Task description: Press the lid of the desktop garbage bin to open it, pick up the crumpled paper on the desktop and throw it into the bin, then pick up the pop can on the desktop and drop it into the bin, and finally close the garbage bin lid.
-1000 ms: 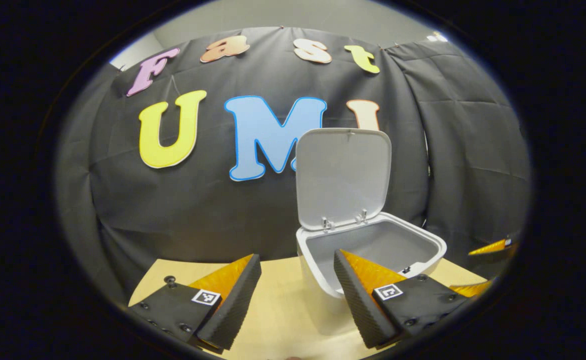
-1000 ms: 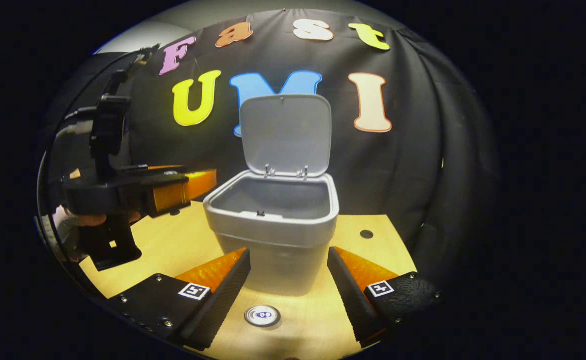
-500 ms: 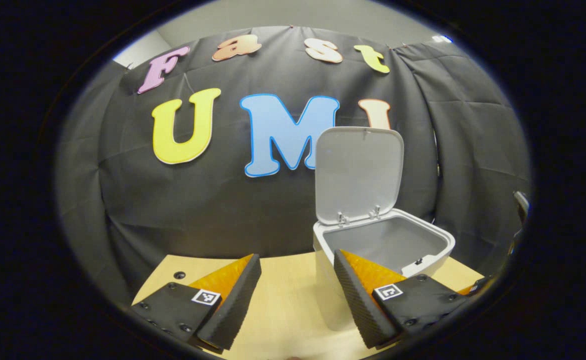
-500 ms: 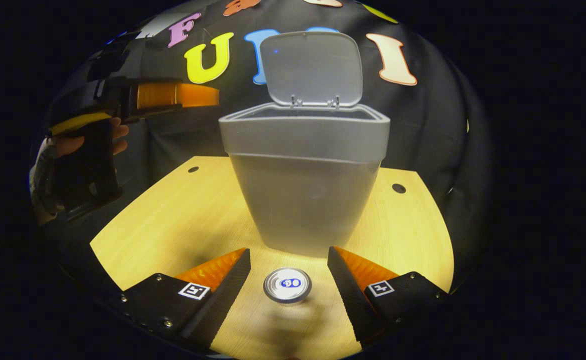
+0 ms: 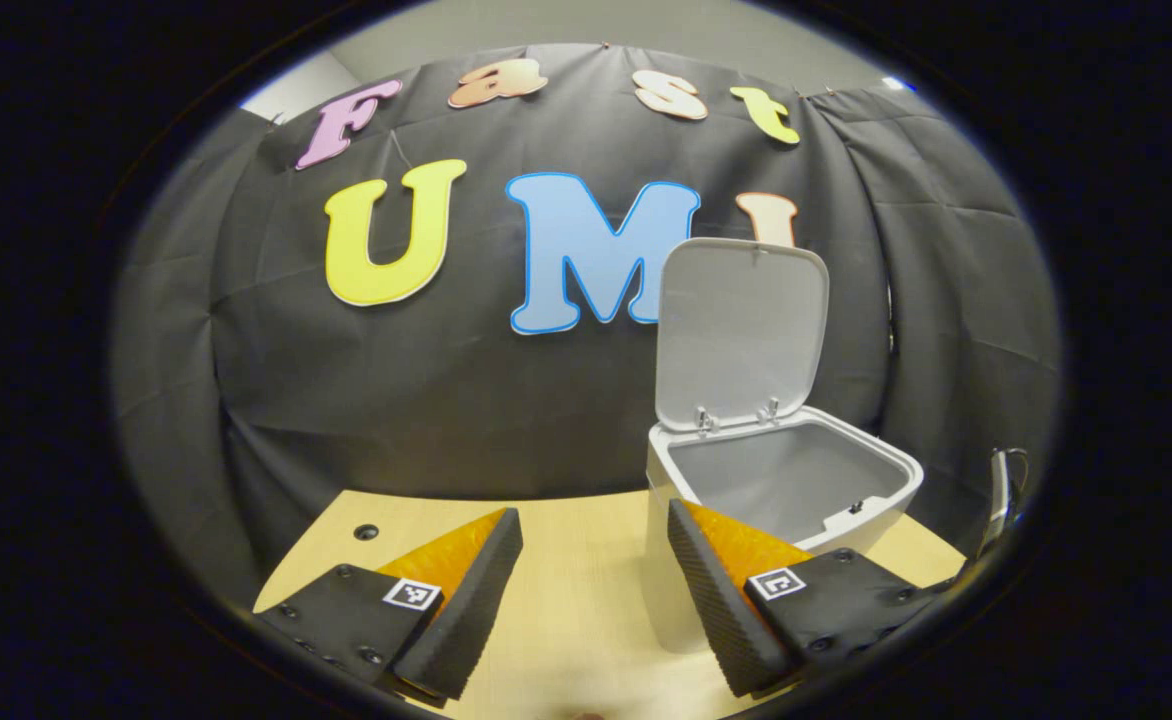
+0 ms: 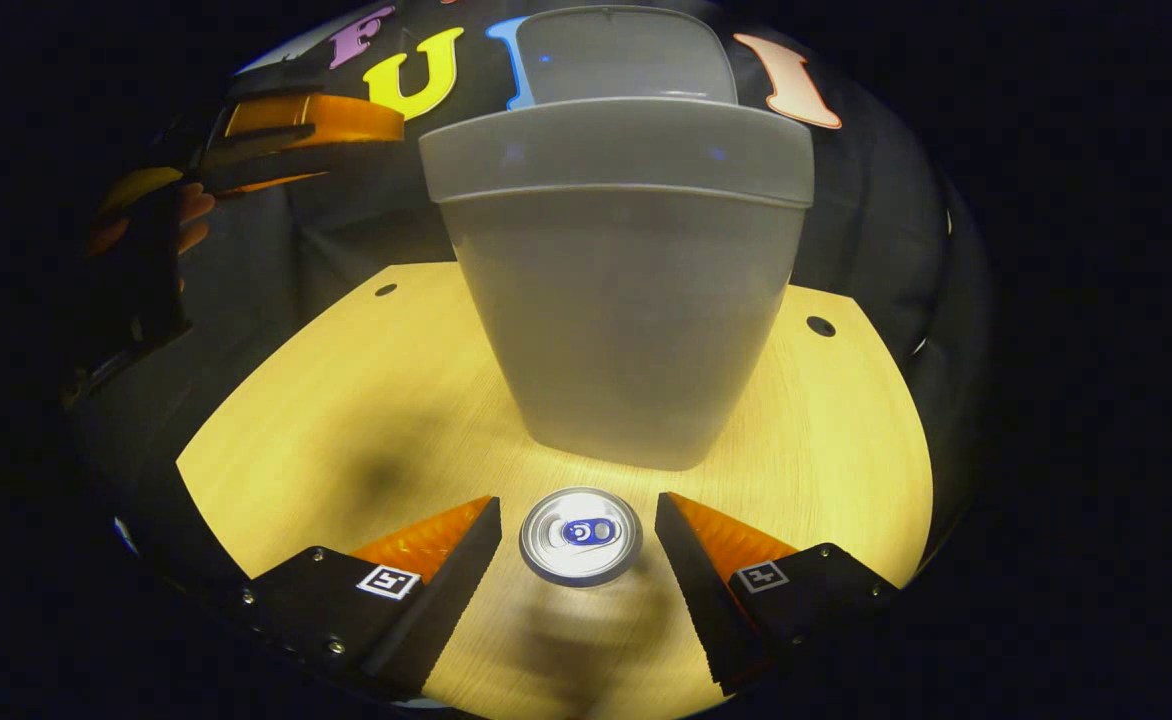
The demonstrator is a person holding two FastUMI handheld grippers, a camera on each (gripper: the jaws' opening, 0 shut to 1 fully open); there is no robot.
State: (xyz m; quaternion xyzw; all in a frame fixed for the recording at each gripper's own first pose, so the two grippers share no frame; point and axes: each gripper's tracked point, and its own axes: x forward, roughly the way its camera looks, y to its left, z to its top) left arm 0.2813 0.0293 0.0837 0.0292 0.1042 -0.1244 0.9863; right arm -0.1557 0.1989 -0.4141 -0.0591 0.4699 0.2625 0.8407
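Stood upright on desk (image 6: 346,420): can (image 6: 580,535), between spread fingers of right hand-held gripper (image 6: 578,560), untouched. Bin (image 6: 618,280) at 12 o'clock, lid (image 5: 741,335) up. Left hand-held gripper (image 5: 594,580) apart, empty.

Both views face the bin (image 5: 781,500) (image 6: 626,300) (right view lower, nearer).

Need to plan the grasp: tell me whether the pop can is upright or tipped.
Upright: the pop can stands on the table, its top facing up.
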